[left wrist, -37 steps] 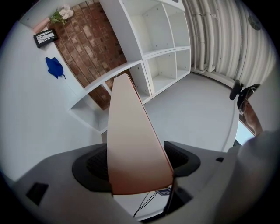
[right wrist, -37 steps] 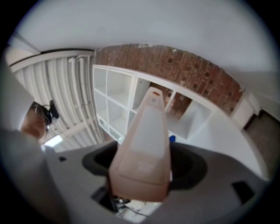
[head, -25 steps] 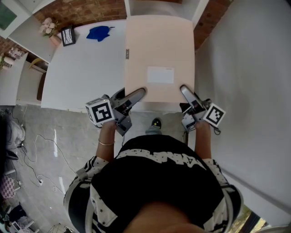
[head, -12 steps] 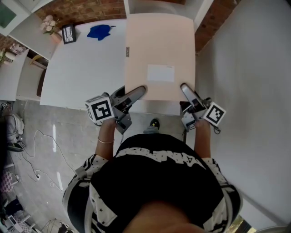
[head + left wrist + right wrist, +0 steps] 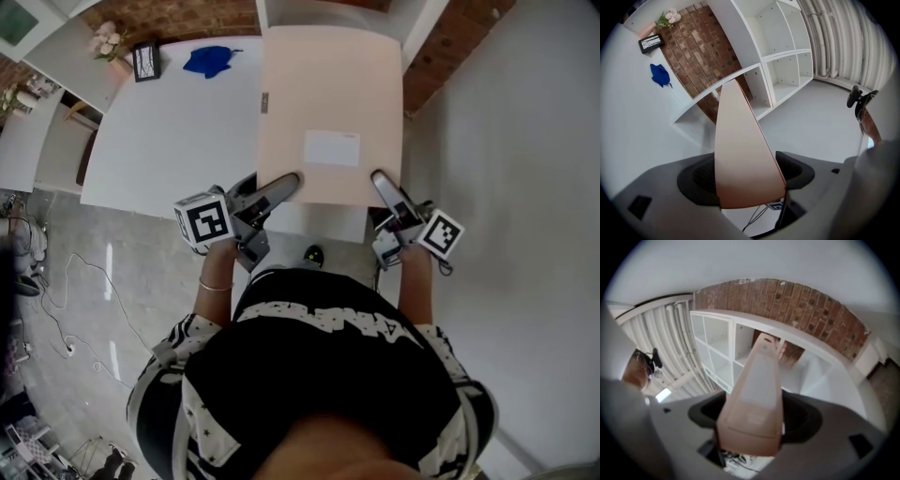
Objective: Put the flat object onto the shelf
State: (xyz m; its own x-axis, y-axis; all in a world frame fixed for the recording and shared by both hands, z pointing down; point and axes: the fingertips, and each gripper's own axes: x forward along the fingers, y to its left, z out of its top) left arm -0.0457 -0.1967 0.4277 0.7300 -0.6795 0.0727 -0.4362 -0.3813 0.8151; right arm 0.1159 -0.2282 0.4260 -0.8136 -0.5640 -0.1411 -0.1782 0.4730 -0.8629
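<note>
Between my left gripper's jaws and my right gripper's, both clamped on its near corners, the flat object stretches ahead. It has crept slightly nearer the shelf beyond my tips, so placing it is yet to come.

Light was bright and even, shadows soft. Both gripper views bulged inside dark round rims, and the flat board blurred close between the jaws.

On the white table I see a blue cloth and, near it, a small black frame (its content is unreadable). Thin cables lie on the grey floor.
</note>
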